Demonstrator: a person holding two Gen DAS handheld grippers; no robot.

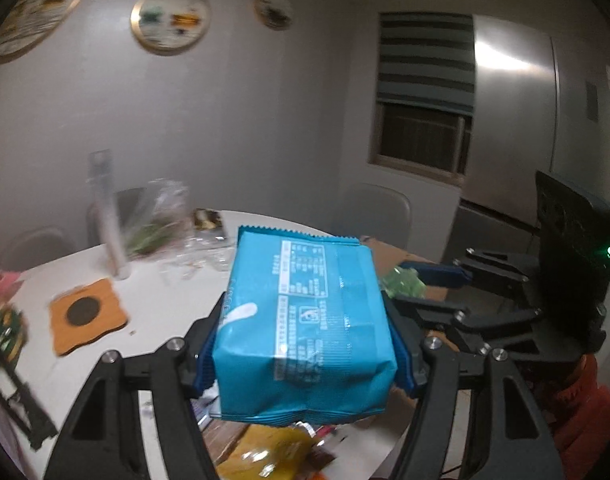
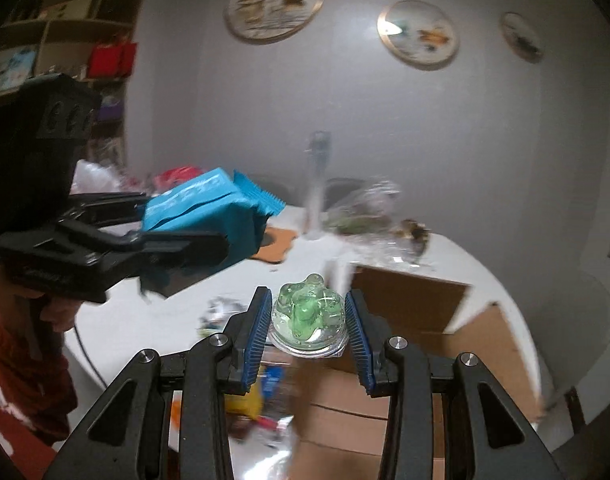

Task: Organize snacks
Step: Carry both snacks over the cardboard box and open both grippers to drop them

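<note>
Teal-blue foil makes up the snack packet (image 1: 305, 328), a plump pillow pack with a zigzag-cut seal at its far end, a glued seam down its back and panels of small white print; it is clamped crosswise between the blue ribbed pads of the left gripper (image 1: 305, 354), whose jaws stand partway apart and press on its two sides, holding it in the air above the white desk (image 1: 165, 304). The right gripper (image 2: 309, 330) has its jaws set narrower, closed on a small clear plastic jelly cup (image 2: 308, 318) with a green moulded shape inside, its sealed rim facing the camera; it too hangs above the desk, over an open cardboard box (image 2: 409, 304). Both tools point forward and slightly down, side by side, and each shows in the other's view. A hand (image 2: 59, 312) grips the left tool's handle below an orange-red sleeve (image 2: 21, 380). On the desk beneath lie blurred wrappers, among them a yellow packet (image 1: 265, 456), plus an orange coaster (image 1: 87, 316)
</note>
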